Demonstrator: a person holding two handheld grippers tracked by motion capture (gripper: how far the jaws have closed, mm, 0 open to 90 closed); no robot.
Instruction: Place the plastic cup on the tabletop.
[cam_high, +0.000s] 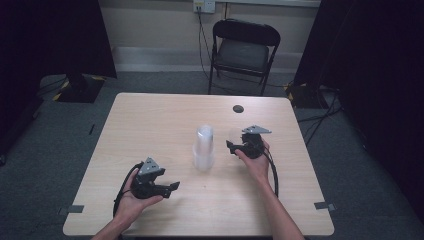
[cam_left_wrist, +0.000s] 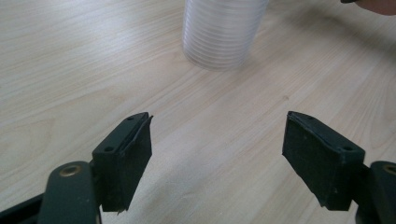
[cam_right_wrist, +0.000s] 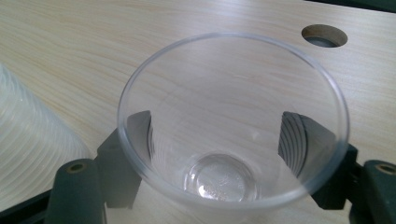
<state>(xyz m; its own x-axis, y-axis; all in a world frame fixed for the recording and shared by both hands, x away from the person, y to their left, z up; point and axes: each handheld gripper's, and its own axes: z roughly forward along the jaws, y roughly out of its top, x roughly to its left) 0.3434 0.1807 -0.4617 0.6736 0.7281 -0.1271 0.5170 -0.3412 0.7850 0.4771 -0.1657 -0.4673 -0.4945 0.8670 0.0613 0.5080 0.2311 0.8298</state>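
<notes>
- 1 stack of clear plastic cups stands upside down at the centre of the high view, on a light wooden table; its ribbed side shows at the top centre of the left gripper view and at the left edge of the right gripper view.
- 1 single clear plastic cup sits between the right gripper's jaws in the right gripper view, mouth toward the camera, both dark pads seen through its walls at its lower part.
- 2 grippers are in hand. The right gripper, right of centre in the high view, grips the single cup just beside the stack; the right hand reaches in from the lower right with the forearm angled up and left.
- The left gripper, lower left of centre in the high view, lies low over the table in the left hand, pointing right; its jaws stand wide apart with nothing between them, bare wood in the gap.
- 1 round cable hole marks the table's upper right part, also at the upper right of the right gripper view.
- 1 black folding chair stands beyond the table at the top centre of the high view.
</notes>
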